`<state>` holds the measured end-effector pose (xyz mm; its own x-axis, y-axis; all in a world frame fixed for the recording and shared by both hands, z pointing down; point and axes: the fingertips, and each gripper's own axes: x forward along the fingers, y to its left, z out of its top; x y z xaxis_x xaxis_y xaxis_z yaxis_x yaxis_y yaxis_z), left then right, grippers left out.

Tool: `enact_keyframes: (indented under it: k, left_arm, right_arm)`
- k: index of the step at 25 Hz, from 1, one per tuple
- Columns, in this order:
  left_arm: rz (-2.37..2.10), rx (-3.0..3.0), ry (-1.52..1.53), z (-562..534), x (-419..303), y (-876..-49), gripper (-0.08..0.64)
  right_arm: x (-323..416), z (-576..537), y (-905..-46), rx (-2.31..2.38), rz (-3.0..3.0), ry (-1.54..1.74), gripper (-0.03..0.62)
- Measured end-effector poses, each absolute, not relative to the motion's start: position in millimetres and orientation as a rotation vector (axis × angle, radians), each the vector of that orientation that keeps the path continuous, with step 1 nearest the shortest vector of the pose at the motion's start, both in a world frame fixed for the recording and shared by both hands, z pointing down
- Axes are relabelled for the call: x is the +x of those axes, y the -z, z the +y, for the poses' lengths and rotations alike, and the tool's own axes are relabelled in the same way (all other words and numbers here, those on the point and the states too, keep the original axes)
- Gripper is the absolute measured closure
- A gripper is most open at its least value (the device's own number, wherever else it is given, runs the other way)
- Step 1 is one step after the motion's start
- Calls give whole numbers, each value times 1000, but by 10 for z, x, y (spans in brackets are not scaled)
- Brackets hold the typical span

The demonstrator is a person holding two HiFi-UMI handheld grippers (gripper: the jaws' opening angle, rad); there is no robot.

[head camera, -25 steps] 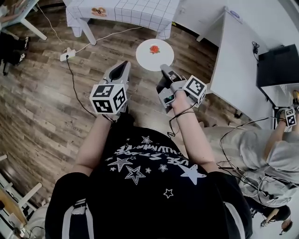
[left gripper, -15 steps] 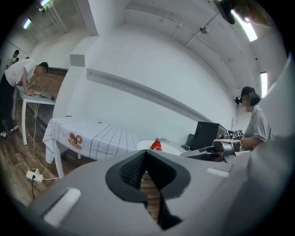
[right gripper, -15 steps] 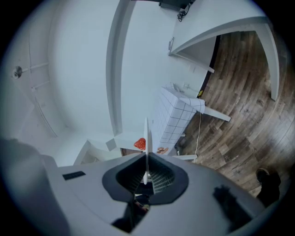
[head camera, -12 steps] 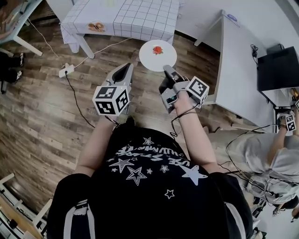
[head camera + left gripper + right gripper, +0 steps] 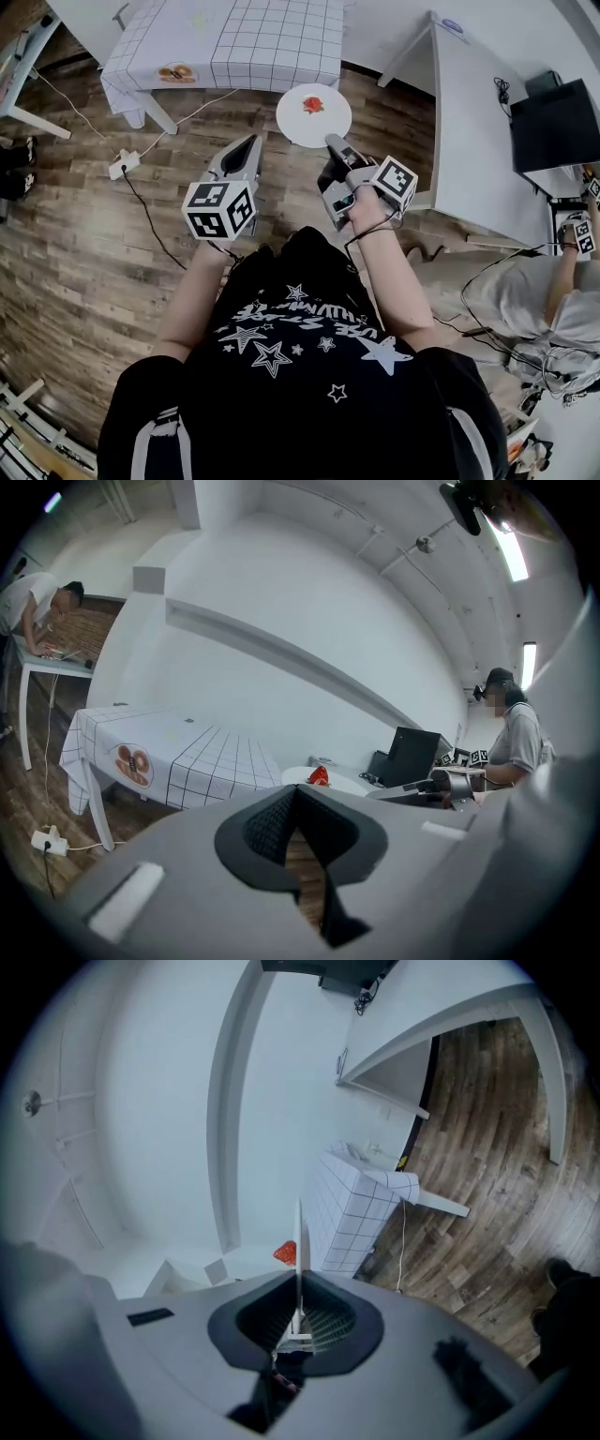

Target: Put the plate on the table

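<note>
You stand on a wood plank floor that fills most of the head view. Ahead of you is the table, draped in a white cloth with a dark grid. A round printed picture sits near the tabletop's near left corner. To your right a long white desk runs away from you, with a black monitor beyond its far edge. A second person in grey is low at the right of the view, and cables trail beside them.

Your left gripper is held out over the floor, short of the table's near edge. Its jaws are drawn together with nothing between them; only floorboards show through the slit below the pads.

Your right gripper is beside it, the two well apart, and its jaws are clamped on the rim of the plate. The plate is white and round, with a red motif toward its far side. It hangs in the air over the floor, just in front of the table's near edge, close to the near right corner. It isn't on the tabletop. In the right gripper view it runs edge-on as a thin white line rising from between the pads.

A white power strip lies on the floor off the table's near left corner, with its cord trailing across the boards.
</note>
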<state>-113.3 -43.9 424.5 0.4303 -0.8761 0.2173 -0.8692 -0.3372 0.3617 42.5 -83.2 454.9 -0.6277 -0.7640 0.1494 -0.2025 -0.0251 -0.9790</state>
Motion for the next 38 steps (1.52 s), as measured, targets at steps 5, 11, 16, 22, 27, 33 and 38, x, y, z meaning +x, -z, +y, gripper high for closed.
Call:
enact_keyframes:
  k: [5, 11, 16, 22, 27, 33, 38]
  left_arm:
    - [-1467, 2277, -7, -666, -1054, -4277, 551]
    - [-1462, 2286, -41, -1082, -1034, -4264, 551]
    - [-1481, 2270, -55, -1523, -995, -4263, 551]
    - [-1499, 2258, -82, -1986, -919, -4251, 551]
    - [-1527, 2249, -78, -2240, -869, -4231, 551]
    - [-1585, 2241, -58, -2568, -797, -4105, 551]
    - [-1591, 2238, -72, -2638, -750, -4114, 551]
  right_arm:
    - [535, -1041, -4607, -1067, 1814, 1719, 569]
    - [513, -1500, -4612, -1040, 1801, 1732, 569]
    - [591, -1937, -4632, -1031, 1800, 1748, 569]
    - [723, -2490, -4643, -1023, 1797, 1756, 569]
    - [786, -2779, -4618, -987, 1810, 1745, 569]
    - [905, -3119, -4570, -961, 1827, 1756, 569]
    - [954, -3238, -4618, -965, 1818, 1768, 569]
